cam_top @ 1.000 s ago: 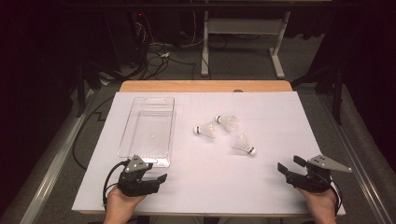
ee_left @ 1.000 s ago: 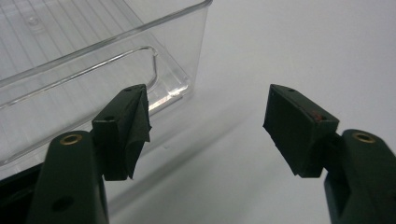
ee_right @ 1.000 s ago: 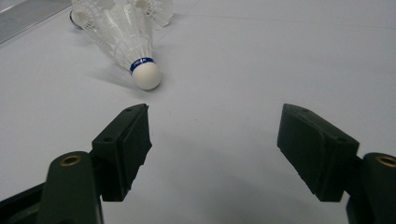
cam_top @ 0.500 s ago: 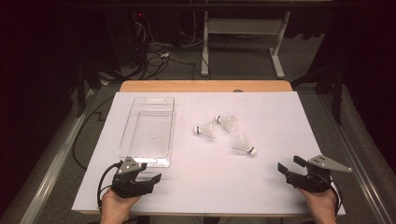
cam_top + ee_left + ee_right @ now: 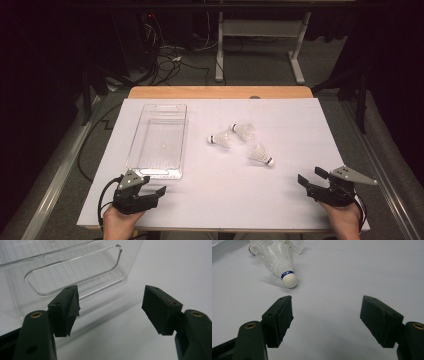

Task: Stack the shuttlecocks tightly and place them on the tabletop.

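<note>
Down at the near edge of the white worktop (image 5: 215, 200), the left gripper (image 5: 150, 192) rests low in the person's left hand (image 5: 117, 222), its jaws standing wide apart with nothing between them. Its own camera looks along those jaws at the near end wall of the clear plastic tray (image 5: 75, 272), which has a long rounded handle slot cut through it; the tray lies just beyond the jaw tips, not touching them. From above, the tray (image 5: 160, 142) lies lengthwise on the left half of the worktop, with nothing in it. At the near right corner, the right gripper (image 5: 310, 180) is held in the right hand (image 5: 345, 217), and its jaws too are spread wide and hold nothing. Ahead of them, a little to the left in the right gripper view, lies the nearest shuttlecock (image 5: 280, 263), on its side with its white cork tip and blue band turned toward the jaws, near them but apart. Two more shuttlecocks (image 5: 232, 135) lie close together farther back, near the middle of the worktop and to the right of the tray.
</note>
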{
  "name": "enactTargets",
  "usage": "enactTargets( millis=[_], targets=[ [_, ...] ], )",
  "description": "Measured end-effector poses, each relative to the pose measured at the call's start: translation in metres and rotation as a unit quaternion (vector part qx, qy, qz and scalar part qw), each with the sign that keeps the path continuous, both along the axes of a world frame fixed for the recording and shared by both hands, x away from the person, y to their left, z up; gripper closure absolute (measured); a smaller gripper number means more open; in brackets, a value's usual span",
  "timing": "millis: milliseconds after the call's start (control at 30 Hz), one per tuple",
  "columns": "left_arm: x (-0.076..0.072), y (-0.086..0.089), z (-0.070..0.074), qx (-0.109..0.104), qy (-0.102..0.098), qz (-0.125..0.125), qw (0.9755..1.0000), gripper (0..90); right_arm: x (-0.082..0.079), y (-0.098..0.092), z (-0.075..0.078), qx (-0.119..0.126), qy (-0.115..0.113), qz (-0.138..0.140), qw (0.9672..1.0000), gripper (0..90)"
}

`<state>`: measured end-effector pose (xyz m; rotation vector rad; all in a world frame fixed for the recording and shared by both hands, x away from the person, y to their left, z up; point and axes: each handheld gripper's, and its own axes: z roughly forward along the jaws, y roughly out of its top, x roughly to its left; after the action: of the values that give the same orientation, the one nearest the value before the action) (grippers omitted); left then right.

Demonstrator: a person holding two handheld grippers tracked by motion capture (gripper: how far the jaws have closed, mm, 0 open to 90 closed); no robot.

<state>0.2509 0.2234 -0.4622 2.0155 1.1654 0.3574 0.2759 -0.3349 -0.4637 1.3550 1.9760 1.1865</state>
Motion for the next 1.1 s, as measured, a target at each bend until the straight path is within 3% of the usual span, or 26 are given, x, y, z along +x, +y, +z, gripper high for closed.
enactTargets(
  millis=[667, 1100],
  targets=[
    [-0.003, 0.019, -0.004, -0.036, -0.003, 0.043, 0.9984, 31.1, -0.001, 0.000, 0.001, 0.001, -0.002, 0.002, 1.0000, 28.4],
    [-0.003, 0.023, -0.005, -0.036, -0.007, 0.050, 0.9981, 31.3, -0.002, 0.000, 0.003, 0.013, -0.010, -0.001, 0.9999, 30.8]
  ],
)
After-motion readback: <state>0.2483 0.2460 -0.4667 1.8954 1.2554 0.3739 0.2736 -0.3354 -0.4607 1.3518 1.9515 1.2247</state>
